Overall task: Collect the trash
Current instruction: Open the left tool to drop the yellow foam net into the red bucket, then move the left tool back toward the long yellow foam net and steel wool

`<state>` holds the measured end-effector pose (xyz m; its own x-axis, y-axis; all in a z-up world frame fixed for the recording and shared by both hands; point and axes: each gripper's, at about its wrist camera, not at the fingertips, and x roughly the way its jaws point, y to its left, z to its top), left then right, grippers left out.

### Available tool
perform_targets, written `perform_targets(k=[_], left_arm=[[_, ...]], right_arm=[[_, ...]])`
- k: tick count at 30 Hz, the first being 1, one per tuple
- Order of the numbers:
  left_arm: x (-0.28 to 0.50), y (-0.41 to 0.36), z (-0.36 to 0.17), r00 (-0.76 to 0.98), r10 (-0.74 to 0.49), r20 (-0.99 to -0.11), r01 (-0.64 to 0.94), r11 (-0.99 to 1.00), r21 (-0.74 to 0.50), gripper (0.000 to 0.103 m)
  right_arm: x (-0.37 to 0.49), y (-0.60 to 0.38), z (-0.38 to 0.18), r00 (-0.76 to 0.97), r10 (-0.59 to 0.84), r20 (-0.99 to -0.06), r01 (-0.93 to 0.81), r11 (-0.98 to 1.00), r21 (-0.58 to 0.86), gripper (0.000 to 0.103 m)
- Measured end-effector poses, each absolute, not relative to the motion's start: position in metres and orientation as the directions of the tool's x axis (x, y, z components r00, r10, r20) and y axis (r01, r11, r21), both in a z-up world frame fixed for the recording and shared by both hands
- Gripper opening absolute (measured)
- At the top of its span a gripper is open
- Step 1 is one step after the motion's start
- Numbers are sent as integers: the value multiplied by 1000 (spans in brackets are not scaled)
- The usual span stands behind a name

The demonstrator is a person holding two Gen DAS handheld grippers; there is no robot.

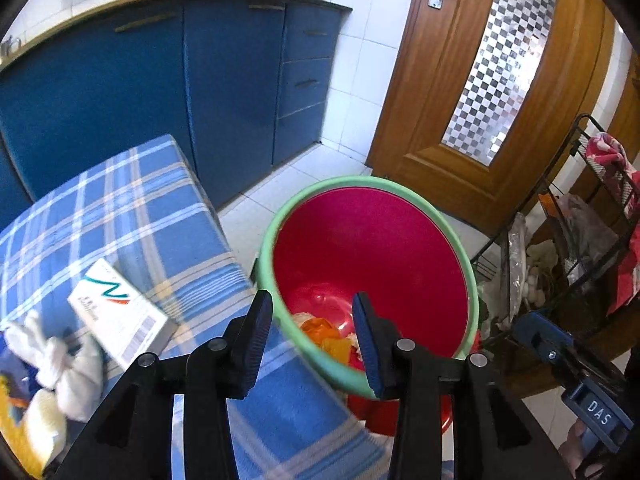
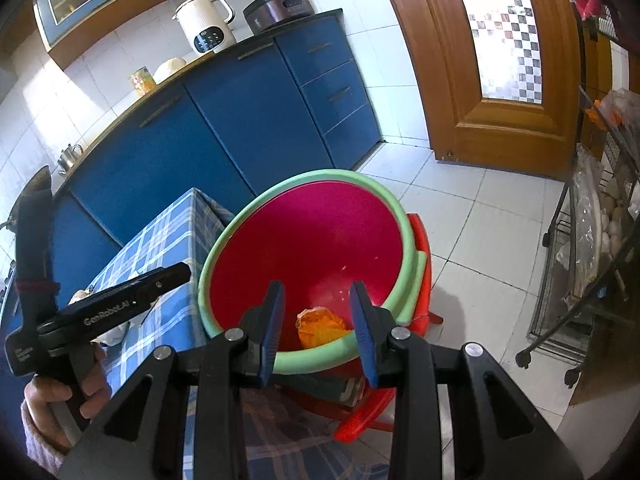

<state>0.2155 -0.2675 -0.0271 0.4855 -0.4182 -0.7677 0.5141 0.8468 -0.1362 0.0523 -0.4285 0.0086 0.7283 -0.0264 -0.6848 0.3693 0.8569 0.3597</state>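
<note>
A red bucket (image 1: 372, 240) with a green foam rim (image 2: 216, 252) stands beside a table covered in a blue plaid cloth (image 1: 132, 208). Crumpled orange trash (image 2: 320, 326) lies at the bucket's bottom, also seen as the orange trash (image 1: 324, 330) in the left wrist view. My left gripper (image 1: 312, 298) hangs open over the bucket's near rim with nothing between its fingers. My right gripper (image 2: 318, 286) is open above the bucket, also holding nothing. On the cloth lie a white box (image 1: 116, 312), a white crumpled tissue (image 1: 60, 360) and a yellow wrapper (image 1: 24, 424).
The bucket sits on a red plastic stool (image 2: 422, 264). Blue cabinets (image 1: 140, 92) stand behind, with a wooden door (image 1: 460, 120) to the right. A black wire rack (image 2: 580, 260) holding bags stands at the far right. A hand (image 2: 56, 404) holds the left gripper's handle.
</note>
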Motion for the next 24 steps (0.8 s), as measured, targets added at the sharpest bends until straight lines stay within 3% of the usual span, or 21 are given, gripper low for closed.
perform_targets(k=[13,24], left_arm=[[180,-201,7,571,-358,-739,421,900,-111,44],[165,-114,12,658,-193,-728,228,972,-51,48]], right_arm=[[41,-386,25,755,46,-655,298,865,404,36],[37,-340,37,758,132,-638,199,885,420,36]])
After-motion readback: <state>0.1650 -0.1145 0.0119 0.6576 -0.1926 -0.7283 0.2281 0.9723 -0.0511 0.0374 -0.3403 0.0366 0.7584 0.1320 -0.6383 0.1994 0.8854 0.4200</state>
